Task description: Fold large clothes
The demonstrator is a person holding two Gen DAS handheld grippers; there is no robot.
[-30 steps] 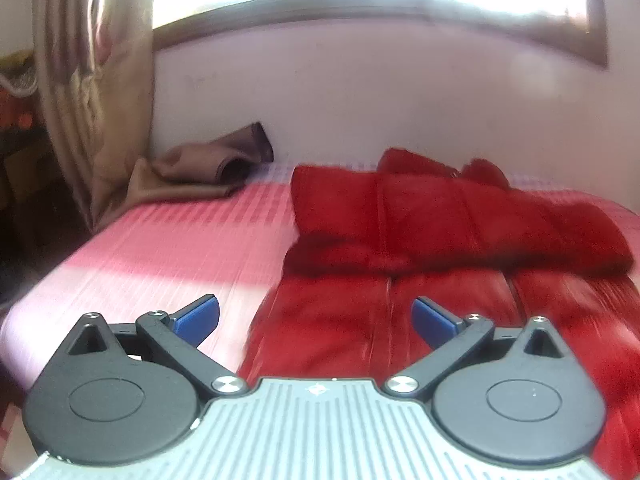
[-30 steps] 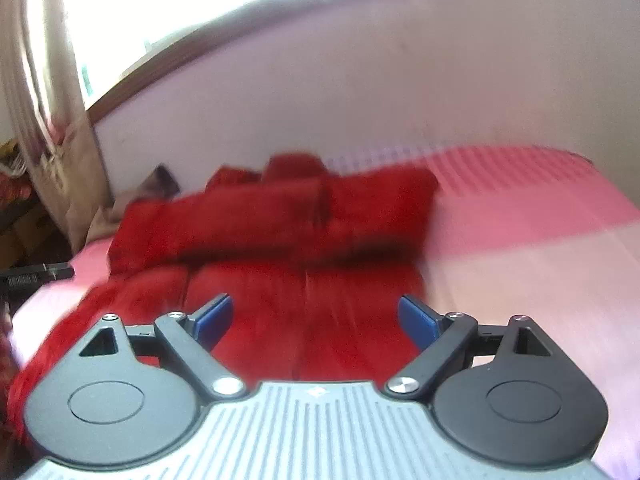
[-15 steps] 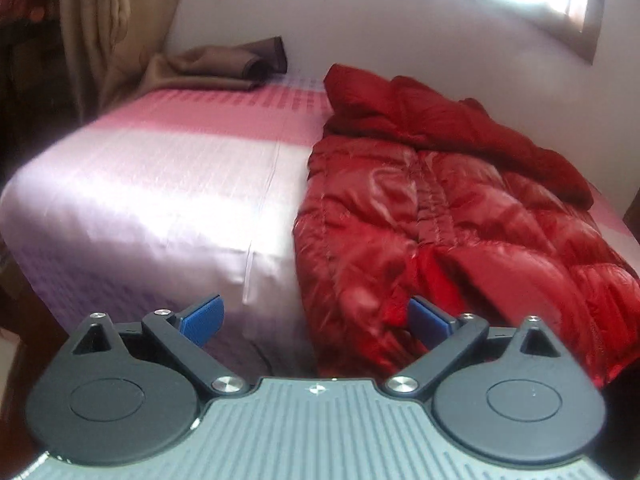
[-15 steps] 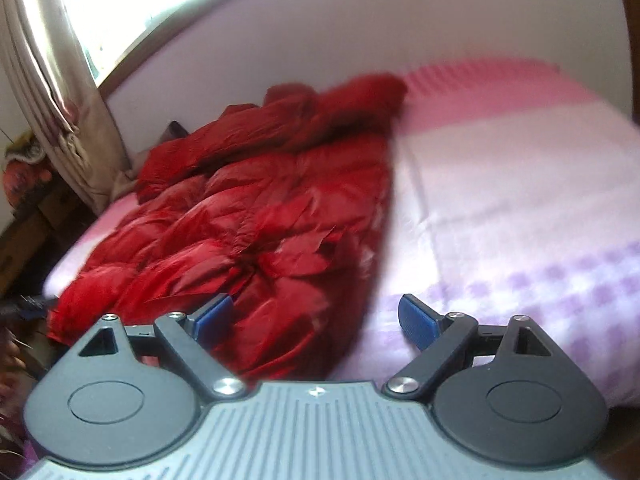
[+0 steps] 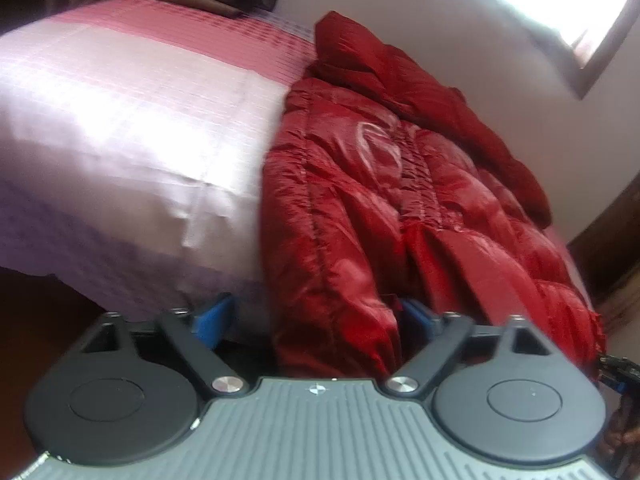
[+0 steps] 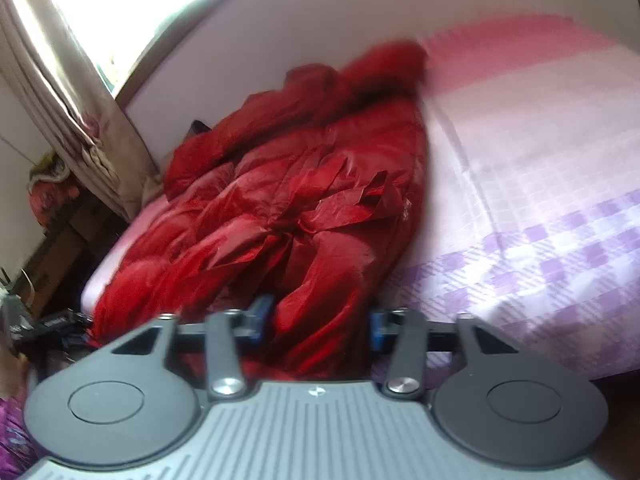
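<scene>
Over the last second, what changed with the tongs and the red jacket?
Both tongs dropped to the red jacket's near hem at the bed edge. Left tongs remain wide; right tongs have narrowed around the hem. The jacket lies as before.

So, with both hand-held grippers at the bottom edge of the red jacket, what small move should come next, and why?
Probably close both on the hem. The left hand-held gripper is open with the red jacket hem between its fingers; the right hand-held gripper also straddles the hem at the edge of the bed. A firm hold should come before any lifting.
</scene>
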